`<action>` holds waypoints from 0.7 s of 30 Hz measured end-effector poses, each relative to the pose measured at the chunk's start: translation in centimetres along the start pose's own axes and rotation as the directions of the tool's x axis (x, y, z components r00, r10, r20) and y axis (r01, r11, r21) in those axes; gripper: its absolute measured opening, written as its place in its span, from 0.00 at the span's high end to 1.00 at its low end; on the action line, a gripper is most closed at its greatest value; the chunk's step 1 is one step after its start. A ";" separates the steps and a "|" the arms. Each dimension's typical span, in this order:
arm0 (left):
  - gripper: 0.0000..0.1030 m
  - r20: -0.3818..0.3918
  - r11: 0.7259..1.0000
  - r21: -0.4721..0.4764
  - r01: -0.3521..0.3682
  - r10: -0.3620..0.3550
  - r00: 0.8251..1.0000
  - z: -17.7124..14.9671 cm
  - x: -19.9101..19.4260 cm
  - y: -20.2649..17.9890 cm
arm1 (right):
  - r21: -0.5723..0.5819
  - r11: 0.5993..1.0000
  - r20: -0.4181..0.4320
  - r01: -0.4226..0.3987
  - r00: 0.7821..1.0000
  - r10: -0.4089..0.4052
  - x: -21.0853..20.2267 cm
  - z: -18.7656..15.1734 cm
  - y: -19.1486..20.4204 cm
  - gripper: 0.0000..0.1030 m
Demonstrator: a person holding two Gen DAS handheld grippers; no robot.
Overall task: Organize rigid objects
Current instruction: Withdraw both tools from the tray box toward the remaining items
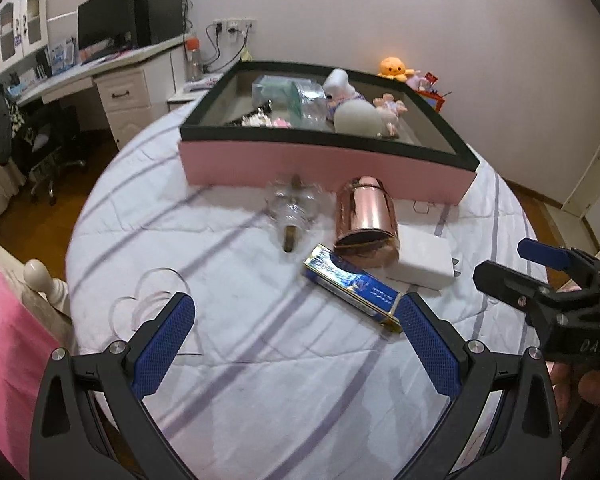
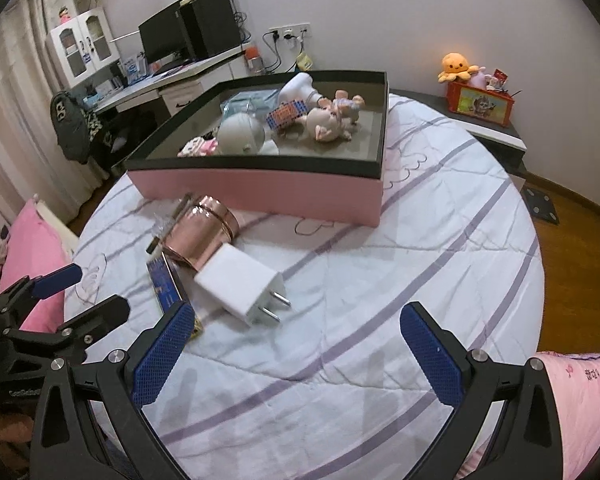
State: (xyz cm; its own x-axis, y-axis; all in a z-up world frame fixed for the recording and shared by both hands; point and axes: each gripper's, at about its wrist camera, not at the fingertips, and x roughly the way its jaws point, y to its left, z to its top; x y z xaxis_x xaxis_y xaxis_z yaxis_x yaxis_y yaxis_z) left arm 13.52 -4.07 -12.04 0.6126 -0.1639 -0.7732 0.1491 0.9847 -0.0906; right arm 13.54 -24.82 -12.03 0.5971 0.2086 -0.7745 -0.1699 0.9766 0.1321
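Observation:
On the striped bedsheet lie a rose-gold cylinder, a white plug charger, a blue and gold flat box, a clear glass bottle and a clear heart-shaped piece. Behind them stands a pink box with a black rim, holding toys and other items. My left gripper is open and empty, above the sheet just short of the blue box. My right gripper is open and empty, just short of the charger.
A desk with a monitor and an office chair stand at the back left. A low shelf with an orange plush and a red box is at the back right. A pink pillow lies at the left. Wooden floor surrounds the bed.

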 end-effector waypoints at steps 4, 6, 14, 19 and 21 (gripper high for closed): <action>0.00 -0.030 1.000 -0.031 -0.003 0.002 1.000 0.0 1.2 -1.0 | -0.021 0.999 -0.008 -0.024 1.000 0.024 0.4 -0.3 -0.6 0.00; 0.00 -0.041 0.999 -0.044 -0.001 -0.001 0.999 0.0 1.8 -1.3 | -0.032 0.999 -0.010 -0.031 0.999 0.030 0.6 -0.3 -0.8 0.00; 0.04 -0.062 0.996 -0.081 -0.027 0.022 0.998 -0.2 4.1 -2.2 | -0.076 0.996 -0.039 -0.055 0.998 0.052 2.2 0.3 -1.1 0.00; 0.15 -0.041 0.995 -0.096 -0.022 0.018 0.999 0.1 3.6 -0.8 | -0.108 0.991 -0.056 -0.084 0.995 0.078 3.2 0.3 -0.1 0.00; 0.17 -0.027 0.995 -0.092 -0.031 0.028 0.999 0.1 3.3 -0.3 | -0.122 0.989 -0.062 -0.087 0.995 0.080 3.7 0.2 0.5 0.00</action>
State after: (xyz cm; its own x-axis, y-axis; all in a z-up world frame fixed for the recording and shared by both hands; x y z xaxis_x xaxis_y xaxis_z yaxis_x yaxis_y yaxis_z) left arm 15.57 -4.93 -14.56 0.5954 -0.1342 -0.7921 0.0578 0.9906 -0.1244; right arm 15.83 -23.58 -14.67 0.5322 0.2825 -0.7981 -0.3154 0.9410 0.1228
